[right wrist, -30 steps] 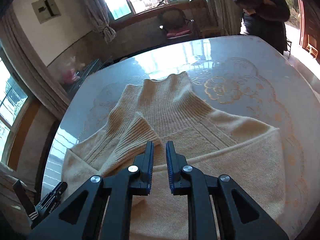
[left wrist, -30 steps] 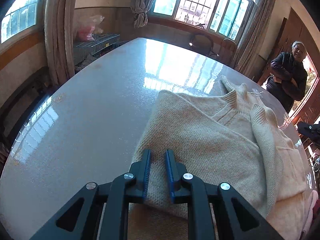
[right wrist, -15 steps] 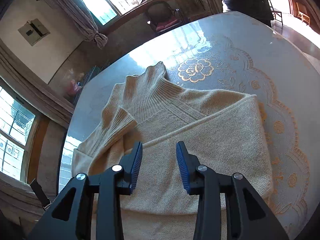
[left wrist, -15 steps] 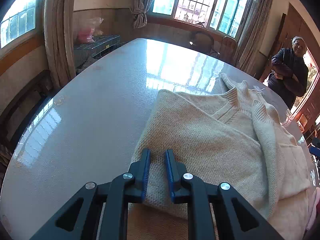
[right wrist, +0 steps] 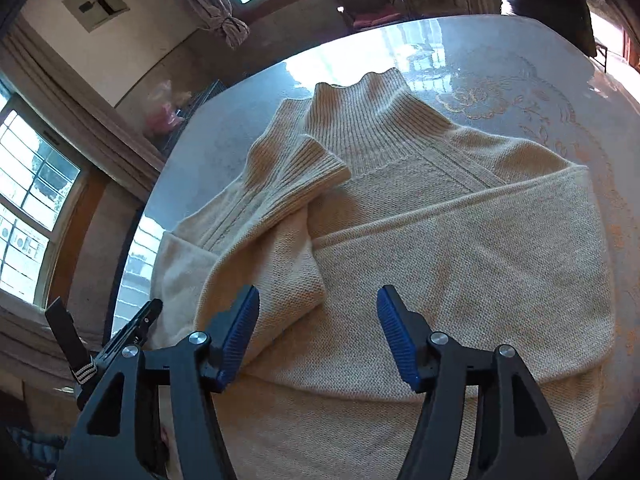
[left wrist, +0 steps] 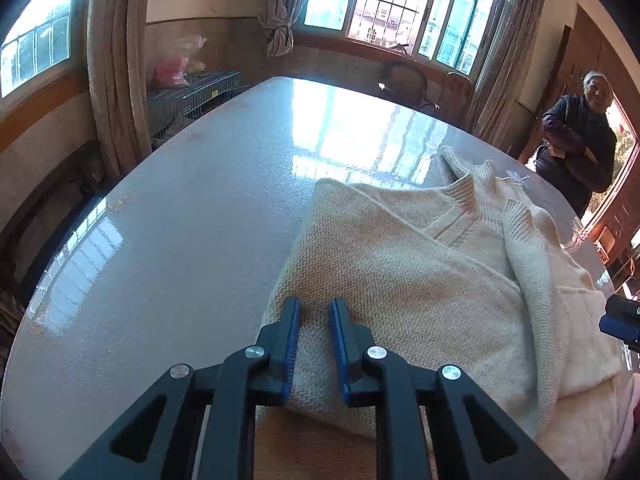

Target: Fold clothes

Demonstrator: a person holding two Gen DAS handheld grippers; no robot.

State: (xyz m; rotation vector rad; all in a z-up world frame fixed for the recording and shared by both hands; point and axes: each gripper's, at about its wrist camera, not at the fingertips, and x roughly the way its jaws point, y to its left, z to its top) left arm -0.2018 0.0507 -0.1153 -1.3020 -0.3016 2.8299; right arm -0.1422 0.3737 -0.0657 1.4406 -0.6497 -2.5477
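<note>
Cream sweater (right wrist: 460, 264) lies part-folded on the table (left wrist: 192, 240); sleeve and hem are turned in, final folds remain. Left gripper (left wrist: 314, 308) is clamped on the folded edge. Right gripper (right wrist: 318, 300) is opening above the knit, gripping nothing.

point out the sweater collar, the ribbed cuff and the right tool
sweater collar (right wrist: 360, 116), right wrist view, ribbed middle of the neck
ribbed cuff (right wrist: 296, 168), right wrist view, its ribbing
right tool (right wrist: 318, 334), right wrist view, midway between fingertips

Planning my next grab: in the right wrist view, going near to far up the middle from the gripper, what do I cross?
right gripper, jaws opening with nothing pinched → folded-over sweater panel → ribbed collar → bare glossy table → chair by the wall.
</note>
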